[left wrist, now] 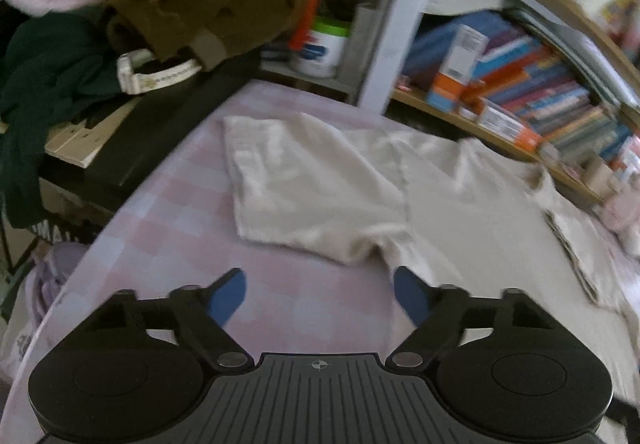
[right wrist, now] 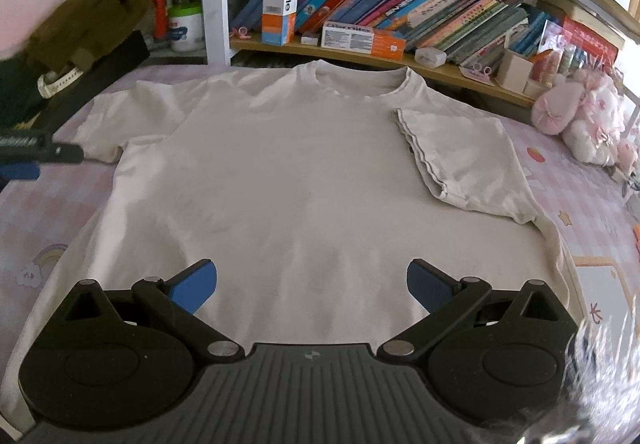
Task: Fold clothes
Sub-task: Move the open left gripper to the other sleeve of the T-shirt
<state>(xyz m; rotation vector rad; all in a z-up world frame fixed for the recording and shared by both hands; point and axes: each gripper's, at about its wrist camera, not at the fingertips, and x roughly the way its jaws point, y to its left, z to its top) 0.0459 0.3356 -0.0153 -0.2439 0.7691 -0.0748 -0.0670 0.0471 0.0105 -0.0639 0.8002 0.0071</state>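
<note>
Folding so far: I see the cream T-shirt (right wrist: 280, 172) flat on the pink checked bedspread (right wrist: 36, 212), its right sleeve (right wrist: 460, 156) already turned in.
Left to do: left sleeve (left wrist: 304, 180) lies spread out; body unfolded.
Left gripper (left wrist: 320, 298): jaws apart, nothing between, just short of that sleeve.
Right gripper (right wrist: 312, 286): released, over the hem.
Hard to see: hem hidden beneath my grippers; left view blurred.
</note>
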